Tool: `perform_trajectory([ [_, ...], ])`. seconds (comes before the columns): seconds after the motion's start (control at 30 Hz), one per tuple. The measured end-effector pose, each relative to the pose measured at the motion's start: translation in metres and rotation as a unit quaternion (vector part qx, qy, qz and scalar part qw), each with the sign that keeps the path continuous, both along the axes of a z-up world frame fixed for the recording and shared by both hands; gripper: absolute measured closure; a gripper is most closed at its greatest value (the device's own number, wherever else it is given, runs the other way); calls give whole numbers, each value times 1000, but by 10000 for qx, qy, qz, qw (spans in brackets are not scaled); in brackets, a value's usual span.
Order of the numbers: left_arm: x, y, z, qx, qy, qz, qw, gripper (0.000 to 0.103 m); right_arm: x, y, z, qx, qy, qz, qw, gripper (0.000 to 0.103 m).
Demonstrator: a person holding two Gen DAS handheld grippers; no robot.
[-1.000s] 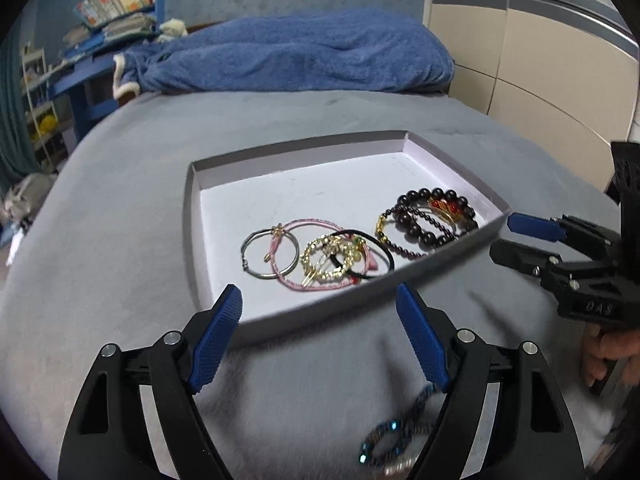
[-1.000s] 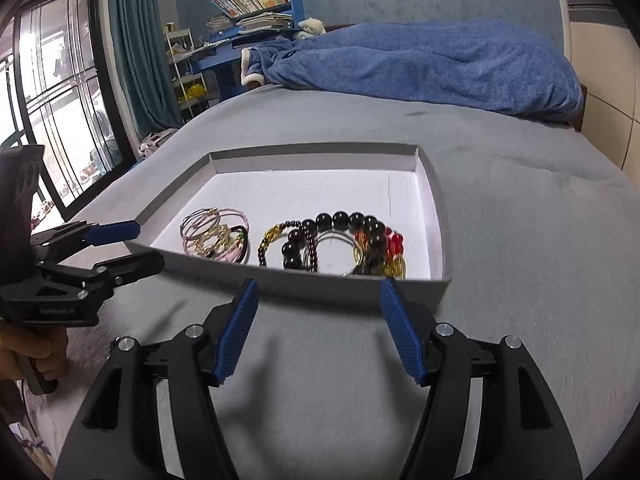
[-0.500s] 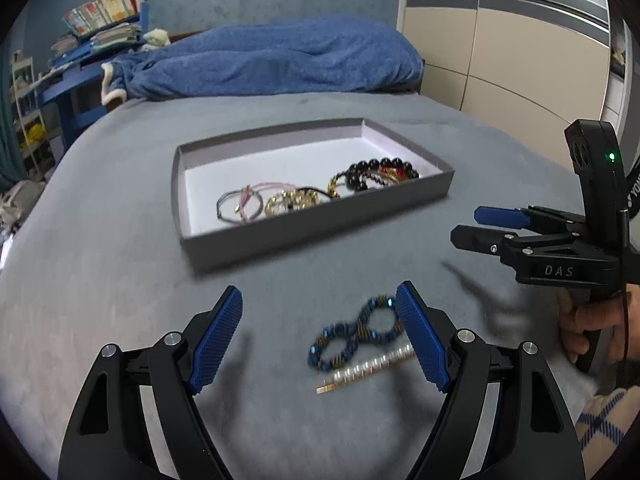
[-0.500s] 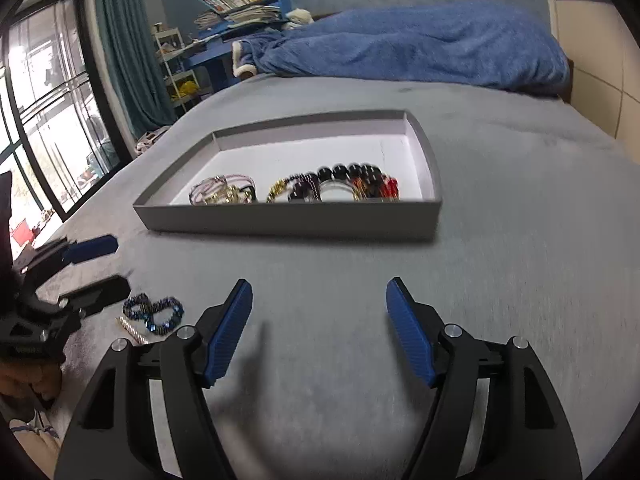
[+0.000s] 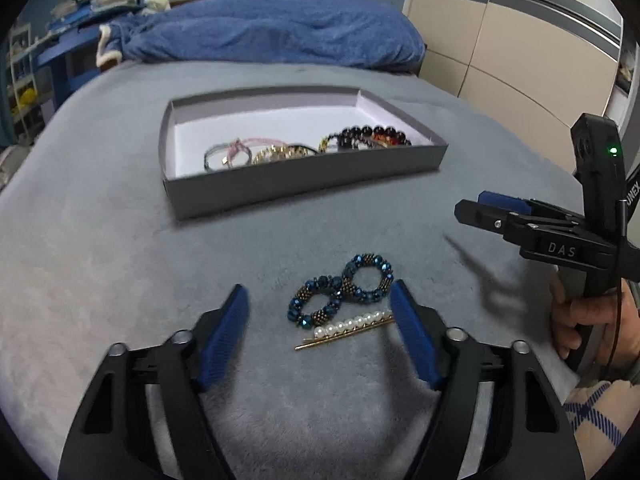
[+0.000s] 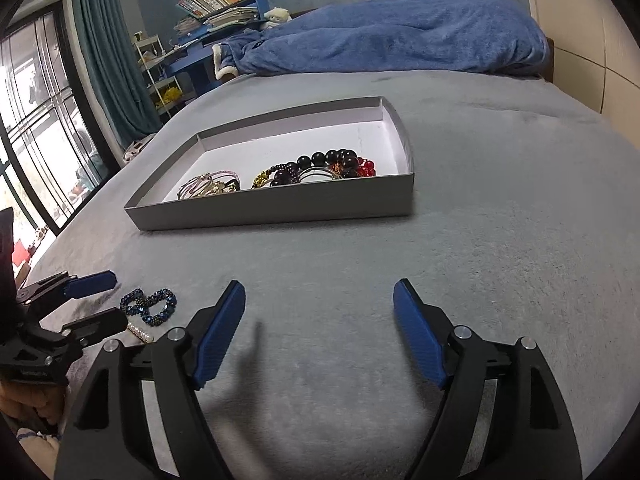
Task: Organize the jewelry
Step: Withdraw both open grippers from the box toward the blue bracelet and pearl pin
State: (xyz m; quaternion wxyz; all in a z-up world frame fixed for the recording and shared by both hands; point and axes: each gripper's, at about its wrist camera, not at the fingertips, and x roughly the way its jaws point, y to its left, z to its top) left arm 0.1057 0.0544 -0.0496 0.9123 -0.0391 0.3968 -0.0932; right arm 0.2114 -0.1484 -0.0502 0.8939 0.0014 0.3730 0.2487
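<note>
A grey tray (image 5: 304,186) with a white floor lies on the grey bed and holds hair ties, a gold piece and a dark and red bead bracelet (image 5: 366,138). A blue beaded bracelet (image 5: 340,289) twisted into a figure eight and a pearl hair pin (image 5: 348,330) lie on the blanket in front of the tray. My left gripper (image 5: 320,316) is open just above and around them. My right gripper (image 6: 320,312) is open and empty over bare blanket; it shows at the right of the left wrist view (image 5: 492,210).
A blue blanket (image 5: 272,36) is heaped at the head of the bed. Beige wardrobe doors (image 5: 520,52) stand to the right. A window, teal curtain (image 6: 108,52) and cluttered blue shelf (image 6: 224,4) are off the left side of the bed.
Both grippers have pulled back from the tray toward the near edge of the bed. The blue bracelet and pearl pin now lie between my left gripper's fingers.
</note>
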Motion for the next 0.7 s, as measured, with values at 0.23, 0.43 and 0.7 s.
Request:
perform_trajectory([
  [0.23, 1, 2, -5, -85, 123, 34, 9999, 72, -7, 12, 2, -94, -102, 302, 9994, 27],
  [0.43, -1, 21, -6, -455, 99, 407, 9981, 95, -23, 35, 4, -276, -181, 952, 9949, 27],
  [0.7, -17, 54, -1, -841, -220, 1310, 9876, 95, -44, 74, 0, -467, -21, 2046, 9777, 29],
])
